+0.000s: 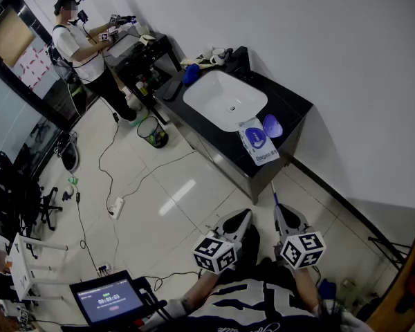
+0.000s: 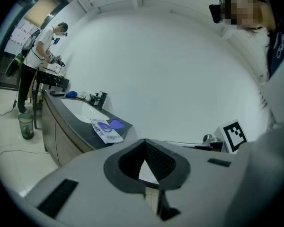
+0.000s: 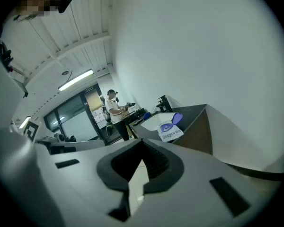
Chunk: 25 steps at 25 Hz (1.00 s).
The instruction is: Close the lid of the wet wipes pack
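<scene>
Both grippers sit low and close to the person's torso, side by side, jaws pointing forward toward the counter [image 1: 291,106].

Left gripper [image 1: 243,216]: jaws together, tips meeting, nothing between them (its own view shows only a narrow triangular gap behind the tips). Its marker cube [image 1: 214,253] faces up at the camera.

Right gripper [image 1: 278,209]: the same, jaws closed and empty. It is angled slightly more toward the wall side, with its marker cube [image 1: 303,249] just beside the left one.

Neither gripper is near the target, and tiled floor [image 1: 180,192] lies between them and the cabinet.

The wet wipes pack [image 1: 257,142] lies flat on the black counter at the end nearest the person, just beside the white sink basin [image 1: 214,92]. One corner overhangs the front edge. Its lid [image 1: 272,125] is open, a purple-blue flap folded back toward the wall. The opening underneath is too small to make out.

In the left gripper view the pack [image 2: 106,130] is ahead and to the left. In the right gripper view it [image 3: 169,132] is ahead and slightly right, with the flap [image 3: 177,118] raised.

Background: a second person [image 1: 79,43] stands at the far end of the counter run, holding their own grippers. A waste bin [image 1: 153,131] stands on the floor by the cabinet. A tablet screen [image 1: 109,300] is at the lower left.
</scene>
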{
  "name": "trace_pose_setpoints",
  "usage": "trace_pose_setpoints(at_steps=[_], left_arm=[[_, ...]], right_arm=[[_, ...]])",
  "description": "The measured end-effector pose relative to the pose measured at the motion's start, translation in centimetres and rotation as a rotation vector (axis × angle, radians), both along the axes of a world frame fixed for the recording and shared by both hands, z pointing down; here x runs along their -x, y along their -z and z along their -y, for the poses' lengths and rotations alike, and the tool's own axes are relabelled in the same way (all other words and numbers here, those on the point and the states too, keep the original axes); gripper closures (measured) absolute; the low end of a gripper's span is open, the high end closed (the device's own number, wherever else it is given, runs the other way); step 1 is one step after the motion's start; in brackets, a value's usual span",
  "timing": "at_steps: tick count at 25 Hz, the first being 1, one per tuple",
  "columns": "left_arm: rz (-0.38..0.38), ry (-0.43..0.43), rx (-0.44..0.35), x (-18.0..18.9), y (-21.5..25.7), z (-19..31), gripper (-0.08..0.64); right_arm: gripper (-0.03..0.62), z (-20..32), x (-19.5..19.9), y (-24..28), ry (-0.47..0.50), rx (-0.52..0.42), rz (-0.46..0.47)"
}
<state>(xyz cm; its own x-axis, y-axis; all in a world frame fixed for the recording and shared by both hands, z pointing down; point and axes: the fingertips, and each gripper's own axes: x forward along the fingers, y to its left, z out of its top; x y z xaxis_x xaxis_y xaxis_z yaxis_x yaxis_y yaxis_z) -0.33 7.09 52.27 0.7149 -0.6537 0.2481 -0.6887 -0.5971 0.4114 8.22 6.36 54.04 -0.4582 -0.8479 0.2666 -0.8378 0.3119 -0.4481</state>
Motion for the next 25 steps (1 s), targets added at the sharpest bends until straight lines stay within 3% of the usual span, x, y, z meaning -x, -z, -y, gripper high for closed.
trace_pose_setpoints(at_steps=[3,6,14,25], left_arm=[[0.025,-0.026,-0.004,0.1,-0.3,2.6,0.56],[0.044,-0.054,0.004,0.7,-0.7,8.7,0.56],[0.019,-0.115,0.035,2.0,-1.5,18.5,0.56],[0.022,-0.214,0.111,1.4,-4.0,24.2,0.56]], right_arm=[[0.594,2.1,-0.4,0.0,-0.034,0.001,-0.006],[0.594,8.3,-0.2,-0.2,-0.063,0.006,-0.011],[0.594,17.8,0.3,0.3,-0.147,0.006,-0.018],[0.594,21.3,-0.2,0.1,-0.235,0.064,-0.07]])
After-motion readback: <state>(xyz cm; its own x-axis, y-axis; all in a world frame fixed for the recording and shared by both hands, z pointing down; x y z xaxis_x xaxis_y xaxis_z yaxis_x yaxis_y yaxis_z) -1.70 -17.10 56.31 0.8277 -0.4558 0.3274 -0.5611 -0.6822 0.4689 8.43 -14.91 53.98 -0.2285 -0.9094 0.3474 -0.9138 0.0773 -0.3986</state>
